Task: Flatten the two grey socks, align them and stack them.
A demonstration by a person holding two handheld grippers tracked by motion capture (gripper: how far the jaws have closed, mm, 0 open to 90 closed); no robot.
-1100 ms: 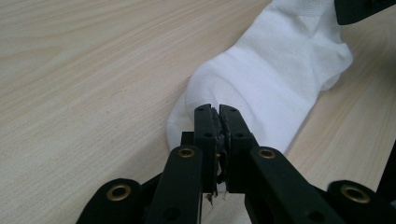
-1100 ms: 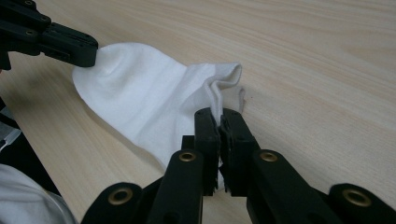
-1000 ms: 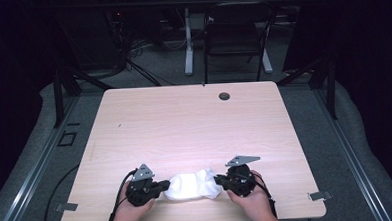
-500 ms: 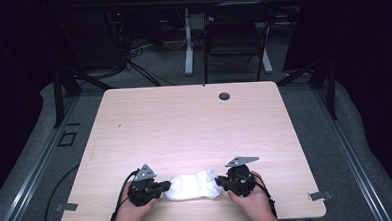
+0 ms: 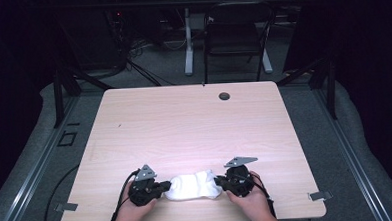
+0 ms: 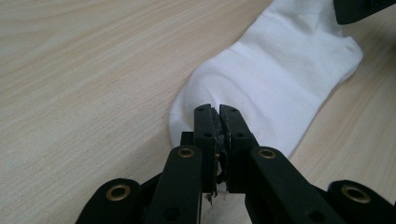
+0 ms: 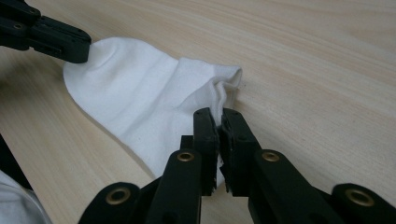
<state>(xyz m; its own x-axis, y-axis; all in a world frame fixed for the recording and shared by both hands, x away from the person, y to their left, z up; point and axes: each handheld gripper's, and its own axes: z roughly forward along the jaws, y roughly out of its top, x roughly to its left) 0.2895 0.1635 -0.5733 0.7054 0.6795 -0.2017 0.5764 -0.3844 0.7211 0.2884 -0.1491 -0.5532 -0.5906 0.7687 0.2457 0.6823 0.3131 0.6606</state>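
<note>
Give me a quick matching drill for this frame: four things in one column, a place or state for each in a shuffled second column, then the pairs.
1. left tool
2. right tool
3. white sock
4. round hole

a. near the table's far edge
b. shut on the sock's right end
c. lying flat between the two tools
d. shut on the sock's left end

Pairs: 1-d, 2-b, 3-c, 4-a

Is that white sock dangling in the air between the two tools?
No, the white sock lies flat on the wooden table, with the left tool and the right tool each pinching one end.
</note>
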